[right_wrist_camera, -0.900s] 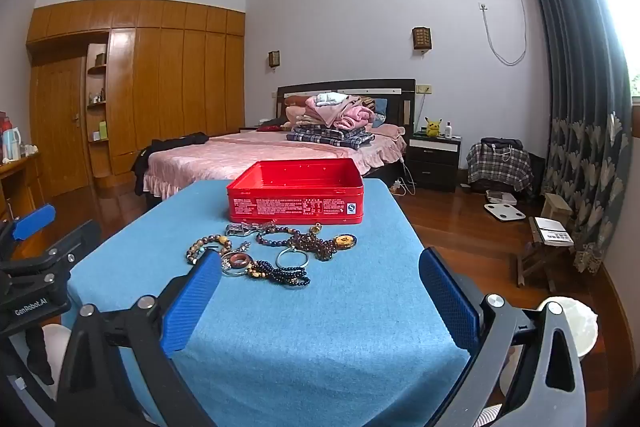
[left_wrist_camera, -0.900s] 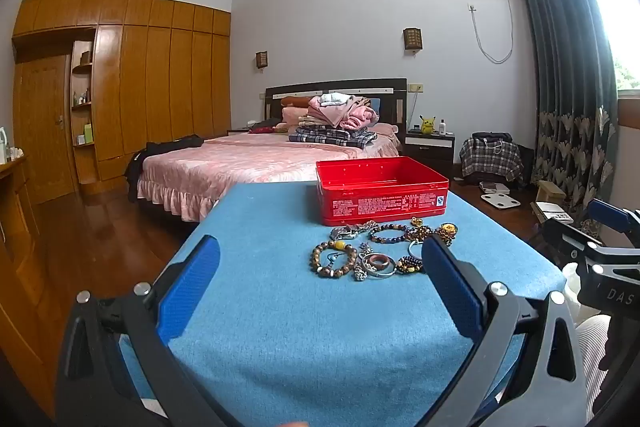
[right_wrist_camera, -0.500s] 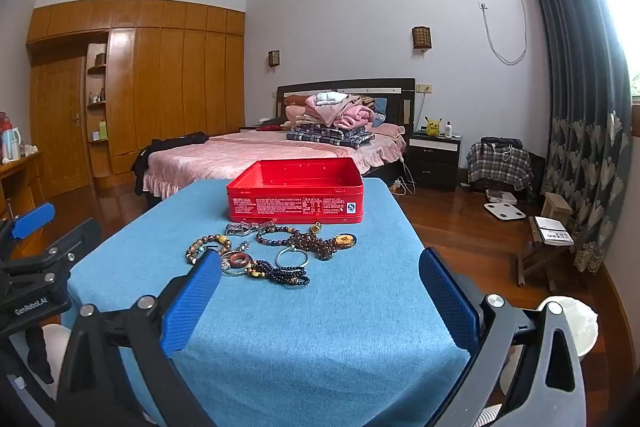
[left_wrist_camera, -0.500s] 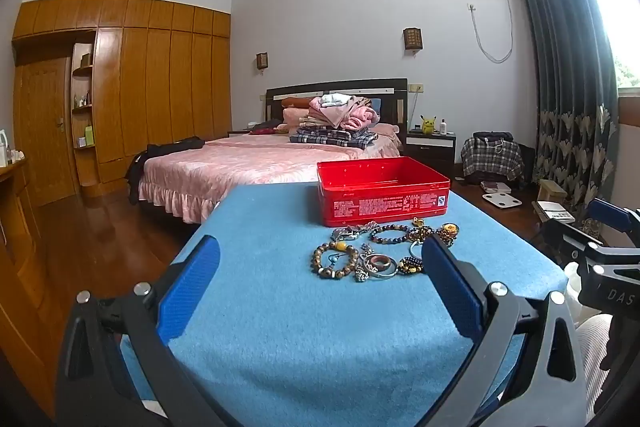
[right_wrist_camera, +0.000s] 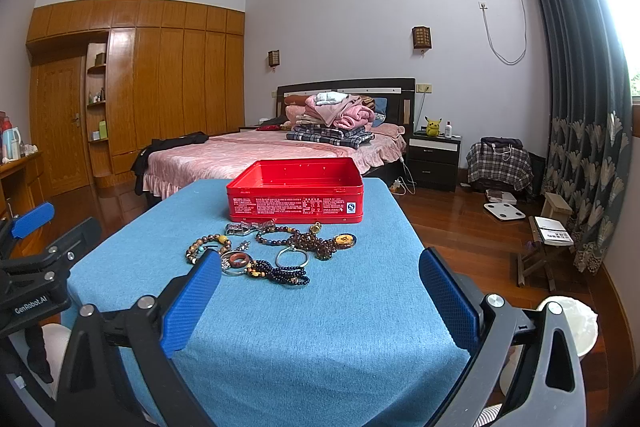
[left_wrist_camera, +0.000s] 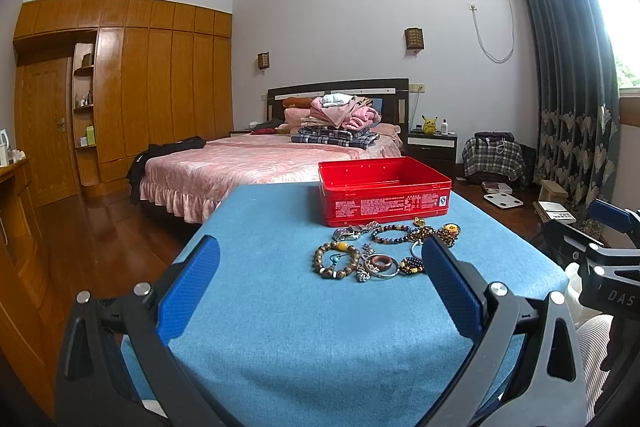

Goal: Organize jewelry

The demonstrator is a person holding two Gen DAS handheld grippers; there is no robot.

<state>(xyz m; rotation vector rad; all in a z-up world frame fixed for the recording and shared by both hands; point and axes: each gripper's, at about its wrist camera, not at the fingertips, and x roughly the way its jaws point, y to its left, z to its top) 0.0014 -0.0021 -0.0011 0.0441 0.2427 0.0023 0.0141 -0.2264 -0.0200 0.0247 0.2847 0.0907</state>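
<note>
An open red tin box [left_wrist_camera: 384, 193] [right_wrist_camera: 296, 197] stands at the far end of a blue cloth-covered table [left_wrist_camera: 300, 327] [right_wrist_camera: 320, 327]. In front of it lies a heap of jewelry [left_wrist_camera: 380, 255] [right_wrist_camera: 272, 251]: a wooden bead bracelet [left_wrist_camera: 335, 259] [right_wrist_camera: 206, 247], a reddish ring [left_wrist_camera: 380, 263] [right_wrist_camera: 239, 260], a metal hoop [right_wrist_camera: 292, 258], dark bead strands [right_wrist_camera: 282, 273] and an amber pendant [right_wrist_camera: 345, 239]. My left gripper [left_wrist_camera: 320, 291] is open over the near table, short of the heap. My right gripper [right_wrist_camera: 320, 295] is open too, nothing between its blue pads.
A pink bed [left_wrist_camera: 256, 163] with folded clothes stands behind the table. Wooden wardrobes [left_wrist_camera: 160, 99] line the left wall. At right are a nightstand [right_wrist_camera: 434, 155], a small stool [right_wrist_camera: 544, 247] and a dark curtain [right_wrist_camera: 580, 87]. The other gripper shows at each view's edge.
</note>
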